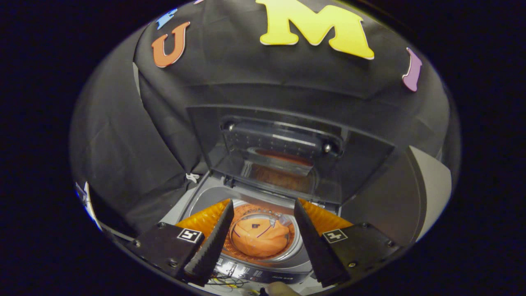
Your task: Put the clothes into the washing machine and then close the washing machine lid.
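The gripper [263, 209] hangs above the machine with its two fingers spread wide apart and nothing held between them; each ribbed finger [211, 240] rises from a dark mounting block that carries a small square black-and-white marker tag [189, 235]. Seen through the gap between the fingers, just beyond their tips, a crumpled orange garment with thin dark seam lines [259, 237] lies inside the round metal drum [287, 254] of a grey top-loading washing machine [196, 196]. The garment is well inside the drum and touches neither finger. At the near edge of the machine, between the finger bases, runs a dark control panel strip [250, 273]; its markings are too small to tell. Beyond the drum, the machine's dark-framed lid with a transparent window [283, 152] stands raised and open at the rear of the tub, and an orange reflection shows in its glass. Behind and around the lid hangs the black cloth booth wall [123, 135].
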`<state>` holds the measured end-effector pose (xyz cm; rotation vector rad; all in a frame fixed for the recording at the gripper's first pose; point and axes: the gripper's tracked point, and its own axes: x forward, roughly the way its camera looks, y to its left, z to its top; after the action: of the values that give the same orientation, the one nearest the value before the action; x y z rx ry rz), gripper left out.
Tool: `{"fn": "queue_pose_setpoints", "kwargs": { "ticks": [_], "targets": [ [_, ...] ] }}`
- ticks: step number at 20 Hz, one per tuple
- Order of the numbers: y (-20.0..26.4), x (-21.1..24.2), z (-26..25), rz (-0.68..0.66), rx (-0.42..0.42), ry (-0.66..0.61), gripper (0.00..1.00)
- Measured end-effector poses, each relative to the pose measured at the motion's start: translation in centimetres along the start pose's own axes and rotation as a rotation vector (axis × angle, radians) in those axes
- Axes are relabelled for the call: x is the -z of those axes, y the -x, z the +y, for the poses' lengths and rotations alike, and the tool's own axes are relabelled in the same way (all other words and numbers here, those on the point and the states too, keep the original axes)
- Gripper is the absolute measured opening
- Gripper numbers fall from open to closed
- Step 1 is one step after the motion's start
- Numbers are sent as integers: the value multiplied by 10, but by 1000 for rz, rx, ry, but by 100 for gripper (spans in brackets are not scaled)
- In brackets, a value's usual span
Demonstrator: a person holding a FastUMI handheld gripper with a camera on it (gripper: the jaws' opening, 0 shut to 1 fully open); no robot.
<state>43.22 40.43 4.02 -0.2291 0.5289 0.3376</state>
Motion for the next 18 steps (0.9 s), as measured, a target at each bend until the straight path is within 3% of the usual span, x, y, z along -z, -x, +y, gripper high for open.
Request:
{"fn": "queue_pose_setpoints", "kwargs": {
  "ticks": [8,18],
  "targets": [
    [29,-70,11,-151,3,-37,92],
    [29,-137,-9,-245,92,-167,92]
  ]
}}
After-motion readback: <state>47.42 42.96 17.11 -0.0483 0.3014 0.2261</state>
